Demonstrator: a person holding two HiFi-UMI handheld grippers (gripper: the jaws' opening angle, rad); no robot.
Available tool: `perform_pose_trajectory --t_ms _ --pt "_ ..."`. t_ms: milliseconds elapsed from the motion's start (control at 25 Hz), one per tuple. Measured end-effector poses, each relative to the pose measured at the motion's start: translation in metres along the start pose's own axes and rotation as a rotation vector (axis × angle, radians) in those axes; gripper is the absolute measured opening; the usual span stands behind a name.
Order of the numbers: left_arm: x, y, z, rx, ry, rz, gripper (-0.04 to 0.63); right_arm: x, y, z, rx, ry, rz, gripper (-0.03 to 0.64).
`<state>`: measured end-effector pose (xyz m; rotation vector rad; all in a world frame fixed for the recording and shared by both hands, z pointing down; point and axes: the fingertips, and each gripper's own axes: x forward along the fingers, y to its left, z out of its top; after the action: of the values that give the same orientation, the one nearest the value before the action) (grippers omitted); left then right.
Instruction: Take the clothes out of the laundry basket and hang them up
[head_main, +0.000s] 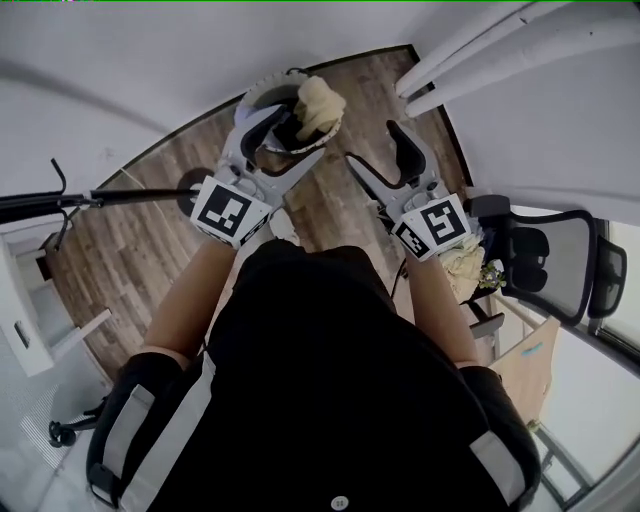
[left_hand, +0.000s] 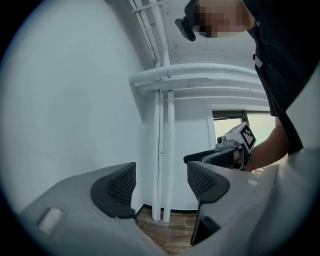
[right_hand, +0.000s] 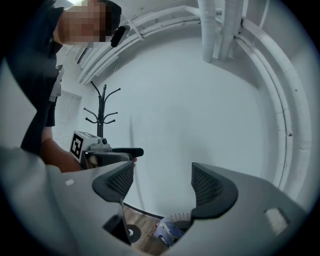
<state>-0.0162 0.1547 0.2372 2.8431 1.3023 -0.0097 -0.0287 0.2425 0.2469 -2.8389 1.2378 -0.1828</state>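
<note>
The round laundry basket (head_main: 262, 95) stands on the wooden floor ahead of me, with a cream garment (head_main: 320, 105) heaped in it. In the head view my left gripper (head_main: 275, 135) hangs above the basket's near side, open and empty. To its right, over bare floor, my right gripper (head_main: 385, 160) is open and holds nothing. The left gripper view shows open jaws (left_hand: 161, 182) facing a white wall and pipes. Past the open jaws (right_hand: 162, 182) in the right gripper view, the basket (right_hand: 184, 219) shows low down with a bluish garment (right_hand: 167, 231) at its rim.
A black coat stand (right_hand: 102, 107) rises at the left wall; its arm (head_main: 60, 200) reaches in from the left. White pipes (head_main: 480, 50) run up the right corner. A black mesh office chair (head_main: 550, 260) stands at the right, with white furniture (head_main: 25, 320) at the left.
</note>
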Motion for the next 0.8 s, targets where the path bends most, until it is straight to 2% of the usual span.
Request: perform_pose_trajectory --t_ms 120,400,800 --pt "0.023 0.026 -0.005 0.008 0.017 -0.038 0.319 0.02 -0.022 -0.003 0.008 0.0 -0.041 0.348" --pt "0.09 0.084 -0.035 -0.03 0.076 -0.063 0.319 0.064 -0.1 -0.029 0.064 0.036 -0.089 0.347" --pt "0.233 0.149 -0.114 -0.029 0.277 -0.056 0.319 0.123 -0.261 -0.101 0.179 0.109 -0.083 0.341"
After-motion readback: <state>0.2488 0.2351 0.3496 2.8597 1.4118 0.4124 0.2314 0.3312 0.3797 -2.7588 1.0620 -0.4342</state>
